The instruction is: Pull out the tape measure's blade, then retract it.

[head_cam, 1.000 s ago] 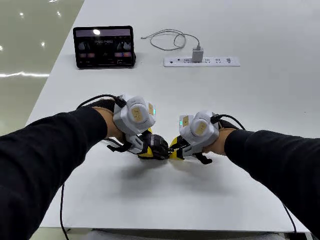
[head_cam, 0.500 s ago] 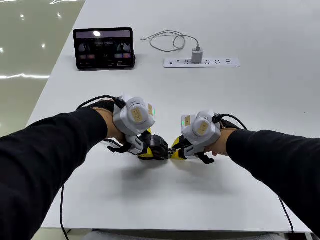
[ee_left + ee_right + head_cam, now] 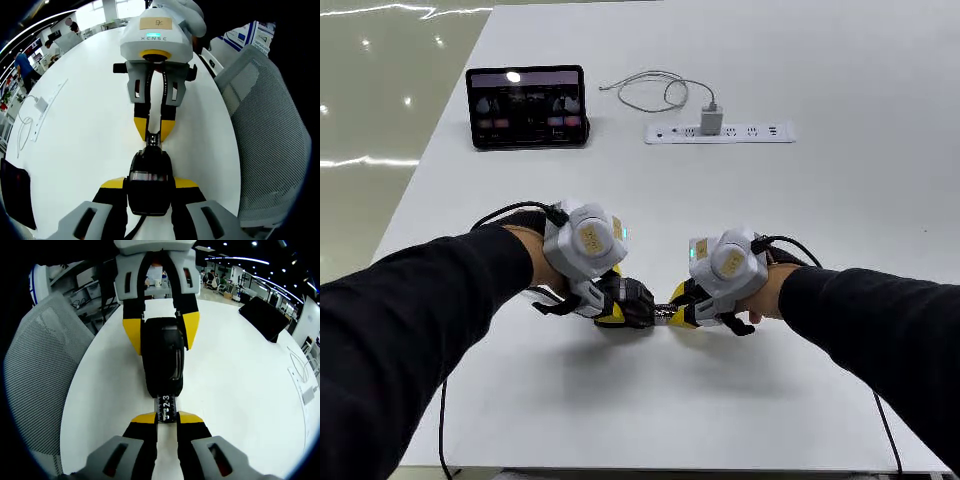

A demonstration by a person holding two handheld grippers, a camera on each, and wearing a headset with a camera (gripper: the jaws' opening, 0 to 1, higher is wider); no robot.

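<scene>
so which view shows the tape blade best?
Right gripper view: the blade runs from the case into the right claw, and its printed numbers are legible. In the head view the blade is a short sliver beside the case. In the left gripper view the blade is a dark stub past the case, markings unreadable.

Bright o/h light, glare on floor [image 3: 380,100], soft shadows on table [image 3: 620,400], fisheye warp
</scene>
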